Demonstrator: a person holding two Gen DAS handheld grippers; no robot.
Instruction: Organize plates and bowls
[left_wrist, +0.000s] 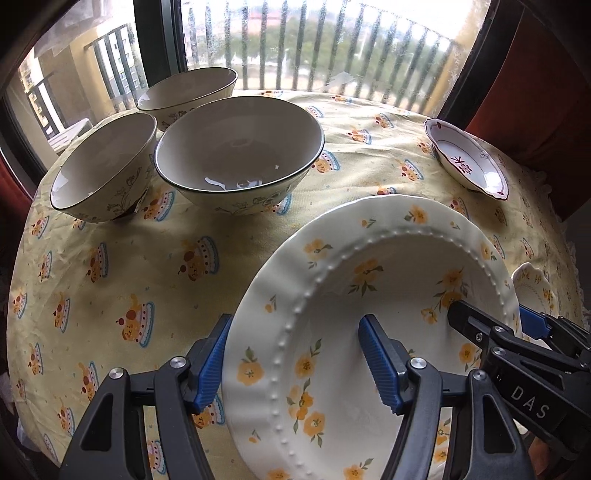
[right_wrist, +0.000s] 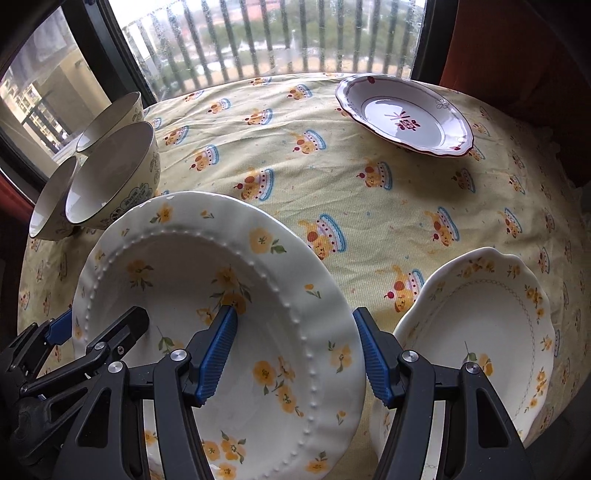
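A white plate with yellow flowers and a beaded ring (left_wrist: 369, 295) (right_wrist: 207, 266) sits near the table's front edge. My left gripper (left_wrist: 295, 365) is open and straddles its left rim, one finger outside and one inside. My right gripper (right_wrist: 295, 354) is open and straddles its right rim; it also shows in the left wrist view (left_wrist: 495, 325). Three cream bowls (left_wrist: 240, 151) (right_wrist: 110, 177) stand at the far left. A scalloped flowered plate (right_wrist: 487, 325) lies at the right front. A red-trimmed white dish (left_wrist: 469, 162) (right_wrist: 406, 114) lies at the far right.
The round table has a yellow cloth with a cake print (left_wrist: 129, 266) (right_wrist: 332, 177). A window with railings (left_wrist: 295, 44) is behind it. A dark red chair back (right_wrist: 517, 55) stands at the far right.
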